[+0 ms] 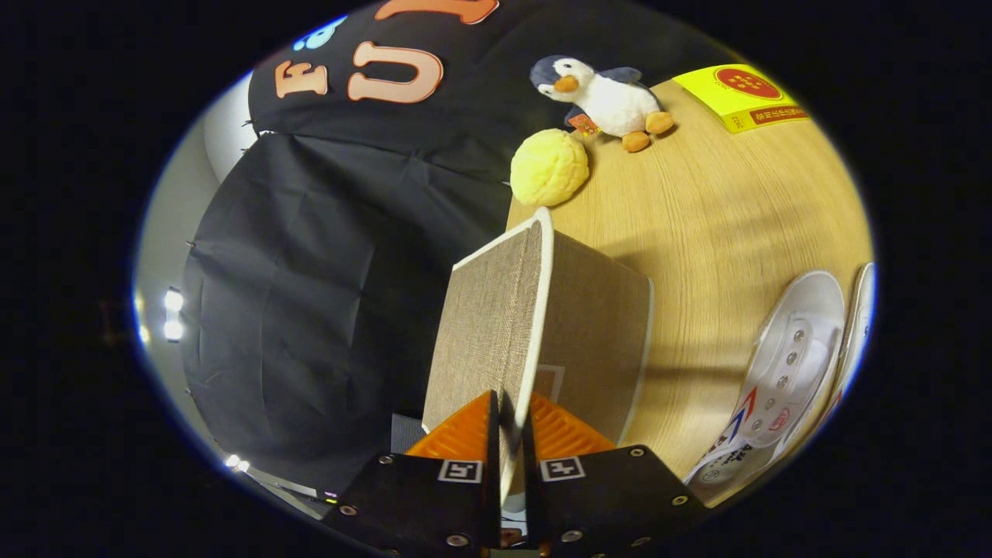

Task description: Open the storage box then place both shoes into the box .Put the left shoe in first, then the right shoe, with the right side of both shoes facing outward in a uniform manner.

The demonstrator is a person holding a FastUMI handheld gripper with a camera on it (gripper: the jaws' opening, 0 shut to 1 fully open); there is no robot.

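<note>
Gripper (511, 422) fingers pinching white-edged lid (496, 325) of fabric storage box (597, 333), lid lifted, standing tilted. Beyond box on wooden table (721, 209): yellow ball (549, 167), plush penguin (608, 97), yellow carton (740, 94). White shoes (790, 372) beside box.

No wording is legible: print on the yellow box (740, 97) and white shoe (790, 364) is too small, and square coded markers (460, 470) sit on the gripper (511, 403), clamped on the storage box lid (496, 310).

Plush penguin (608, 97) lying on wooden counter (721, 209), upper middle of frame. Yellow knobbly ball (549, 167) just beside it. Yellow booklet (740, 97) upper right.
</note>
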